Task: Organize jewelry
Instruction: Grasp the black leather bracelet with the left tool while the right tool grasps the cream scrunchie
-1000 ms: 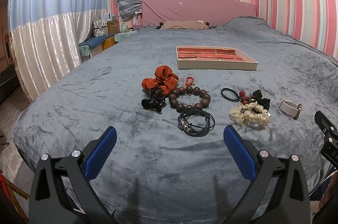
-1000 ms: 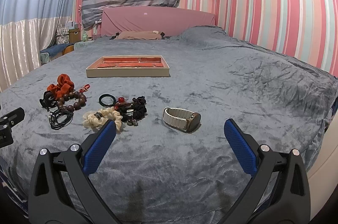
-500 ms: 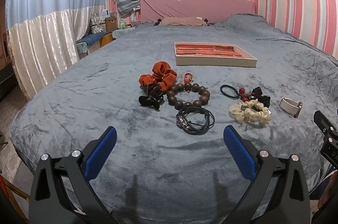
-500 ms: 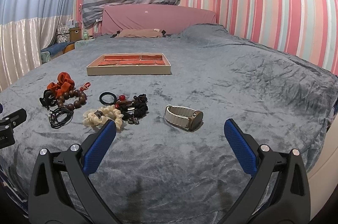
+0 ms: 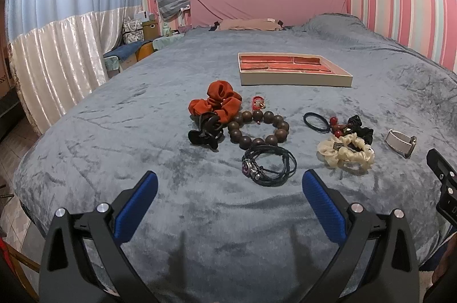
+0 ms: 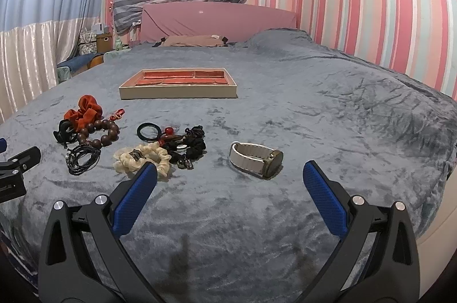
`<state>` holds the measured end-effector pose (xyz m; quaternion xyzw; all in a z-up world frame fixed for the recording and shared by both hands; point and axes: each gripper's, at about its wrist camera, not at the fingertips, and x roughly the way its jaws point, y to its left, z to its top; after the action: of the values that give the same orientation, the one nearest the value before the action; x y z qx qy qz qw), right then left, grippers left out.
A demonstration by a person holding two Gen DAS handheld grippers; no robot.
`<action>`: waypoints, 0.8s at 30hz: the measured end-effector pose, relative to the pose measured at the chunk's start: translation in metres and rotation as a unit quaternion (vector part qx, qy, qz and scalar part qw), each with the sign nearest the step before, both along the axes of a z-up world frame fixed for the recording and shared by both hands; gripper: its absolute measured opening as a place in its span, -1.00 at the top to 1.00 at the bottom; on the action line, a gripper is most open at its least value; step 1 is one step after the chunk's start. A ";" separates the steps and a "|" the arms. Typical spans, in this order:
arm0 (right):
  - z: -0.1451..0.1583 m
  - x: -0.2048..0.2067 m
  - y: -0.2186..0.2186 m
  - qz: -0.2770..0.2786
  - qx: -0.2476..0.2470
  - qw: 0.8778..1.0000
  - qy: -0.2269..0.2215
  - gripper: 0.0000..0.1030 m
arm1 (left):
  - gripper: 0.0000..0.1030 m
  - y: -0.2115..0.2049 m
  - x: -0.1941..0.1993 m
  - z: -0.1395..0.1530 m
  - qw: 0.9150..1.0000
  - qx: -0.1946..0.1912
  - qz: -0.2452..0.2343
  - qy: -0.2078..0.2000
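Observation:
Jewelry lies on a grey bedspread. A rust scrunchie (image 5: 217, 103), a black hair claw (image 5: 205, 133), a wooden bead bracelet (image 5: 258, 130), a black cord bracelet (image 5: 270, 164), a cream scrunchie (image 5: 347, 151) and a white-strap watch (image 6: 257, 160) lie in a loose row. A beige tray (image 5: 294, 80) with red lining stands beyond them, also in the right wrist view (image 6: 178, 94). My left gripper (image 5: 228, 197) is open and empty, just short of the cord bracelet. My right gripper (image 6: 230, 187) is open and empty, just short of the watch.
A black hair tie (image 5: 315, 121) with red beads and a black scrunchie (image 6: 194, 144) lie by the cream scrunchie. A small red charm (image 5: 258, 101) lies behind the beads. The pink headboard (image 6: 217, 23) is far back. The bed edge drops off at the left (image 5: 34, 160).
Both grippers have moved slightly forward toward the jewelry. Nothing on the bed has moved, and both stay open.

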<state>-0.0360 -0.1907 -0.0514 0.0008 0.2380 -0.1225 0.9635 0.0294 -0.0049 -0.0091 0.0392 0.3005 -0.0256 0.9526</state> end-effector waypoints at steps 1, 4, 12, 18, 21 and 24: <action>0.001 0.001 0.000 0.001 0.001 1.000 0.000 -0.92 | -0.92 0.000 0.001 0.000 1.000 0.001 0.000 0.000; 0.003 0.008 -0.001 0.004 0.007 1.000 0.001 -0.92 | -0.92 -0.001 0.008 0.000 1.000 0.004 -0.004 0.005; 0.006 0.034 0.002 0.017 0.015 1.000 0.002 -0.92 | -0.92 0.000 0.033 -0.001 1.000 0.016 -0.009 0.012; -0.004 0.057 0.006 0.028 0.027 0.999 0.023 -0.92 | -0.92 0.005 0.060 -0.016 0.999 0.012 -0.016 0.042; -0.009 0.067 0.010 0.033 0.029 0.999 0.032 -0.92 | -0.92 0.010 0.072 -0.023 0.998 -0.001 -0.025 0.057; -0.014 0.079 0.009 0.038 0.043 0.997 0.046 -0.92 | -0.92 0.012 0.084 -0.029 0.997 -0.007 -0.035 0.070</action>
<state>0.0435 -0.1815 -0.0658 0.0280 0.2871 -0.0756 0.9545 0.1132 0.0074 -0.0385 0.0408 0.3646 -0.0641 0.9281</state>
